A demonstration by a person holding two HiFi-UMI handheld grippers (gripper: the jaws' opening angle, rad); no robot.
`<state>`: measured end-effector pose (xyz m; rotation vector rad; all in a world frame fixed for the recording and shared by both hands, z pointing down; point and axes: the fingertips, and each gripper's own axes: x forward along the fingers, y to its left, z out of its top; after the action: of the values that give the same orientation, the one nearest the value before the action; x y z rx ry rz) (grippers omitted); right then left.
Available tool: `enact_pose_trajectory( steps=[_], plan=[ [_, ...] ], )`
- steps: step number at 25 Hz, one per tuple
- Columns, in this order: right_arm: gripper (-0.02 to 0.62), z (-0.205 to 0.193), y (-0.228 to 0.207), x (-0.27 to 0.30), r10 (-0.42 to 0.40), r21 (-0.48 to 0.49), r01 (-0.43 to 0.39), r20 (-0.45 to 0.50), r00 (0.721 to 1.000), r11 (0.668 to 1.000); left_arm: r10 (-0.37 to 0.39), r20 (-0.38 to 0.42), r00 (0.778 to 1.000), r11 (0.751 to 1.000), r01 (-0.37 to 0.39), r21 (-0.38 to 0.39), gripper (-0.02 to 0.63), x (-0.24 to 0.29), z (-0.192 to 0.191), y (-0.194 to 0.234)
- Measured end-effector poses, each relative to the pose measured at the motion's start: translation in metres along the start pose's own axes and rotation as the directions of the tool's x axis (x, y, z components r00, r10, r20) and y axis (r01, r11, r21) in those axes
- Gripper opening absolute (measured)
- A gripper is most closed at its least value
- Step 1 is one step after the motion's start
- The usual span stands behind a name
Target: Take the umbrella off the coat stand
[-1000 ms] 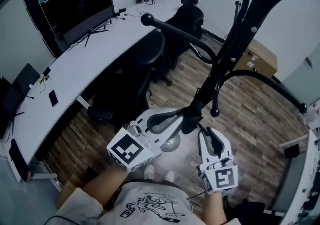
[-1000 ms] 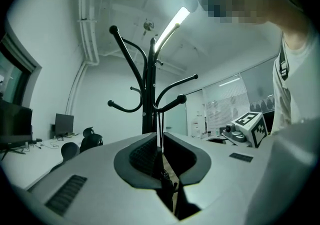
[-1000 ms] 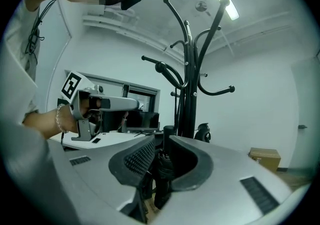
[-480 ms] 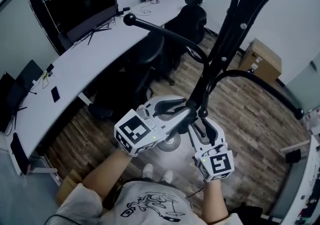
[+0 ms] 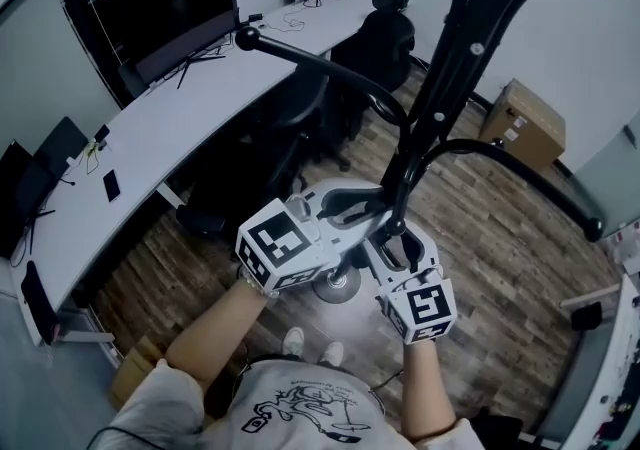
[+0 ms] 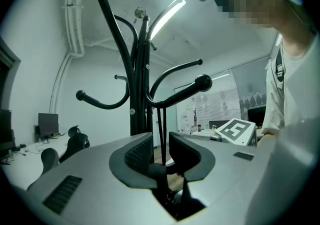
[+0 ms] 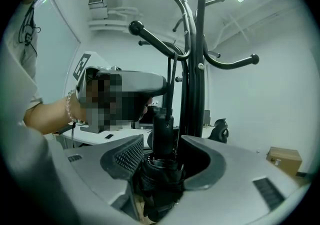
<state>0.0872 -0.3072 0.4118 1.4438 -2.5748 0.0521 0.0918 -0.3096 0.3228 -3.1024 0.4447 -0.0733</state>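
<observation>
The black coat stand (image 5: 450, 78) rises right in front of me. A folded black umbrella (image 7: 160, 181) hangs by its thin strap (image 6: 162, 129) from a curved hook arm (image 6: 175, 96). My left gripper (image 5: 378, 209) points level at the strap. Its jaws (image 6: 161, 141) stand a little apart with the strap between them, untouched. Just below, my right gripper (image 5: 397, 240) straddles the umbrella's handle (image 7: 162, 129). Its jaws (image 7: 162, 145) are opening, and the pads do not press on the umbrella. In the head view the umbrella is mostly hidden behind the grippers.
A long white desk (image 5: 170, 128) with monitors curves along the left, with black office chairs (image 5: 300, 108) between it and the stand. A cardboard box (image 5: 525, 118) sits by the right wall. The stand's round base (image 5: 340, 286) rests on the wood floor near the person's feet.
Both grippers have moved in toward the stand's pole. The right one has come in under the left, around the umbrella.
</observation>
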Motion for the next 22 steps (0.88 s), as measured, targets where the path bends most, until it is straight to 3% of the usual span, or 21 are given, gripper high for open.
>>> enact_pose_trajectory(
  steps=[11, 16, 22],
  plan=[
    [0.25, -0.007, -0.006, 0.019, 0.042, 0.0, -0.042, -0.018, 0.999, 0.999, -0.081, -0.015, 0.997, 0.997, 0.081, 0.019, 0.1, 0.015, 0.002, -0.002],
    [0.153, -0.004, -0.003, 0.023, 0.06, -0.008, -0.06, -0.008, 0.998, 0.998, -0.096, -0.007, 0.995, 0.995, 0.096, 0.024, 0.032, 0.017, 0.002, -0.004],
    [0.149, -0.005, -0.002, 0.021, 0.069, -0.017, -0.069, -0.01, 0.998, 0.997, -0.101, -0.013, 0.995, 0.994, 0.102, 0.045, 0.025, 0.014, 0.002, -0.004]
  ],
)
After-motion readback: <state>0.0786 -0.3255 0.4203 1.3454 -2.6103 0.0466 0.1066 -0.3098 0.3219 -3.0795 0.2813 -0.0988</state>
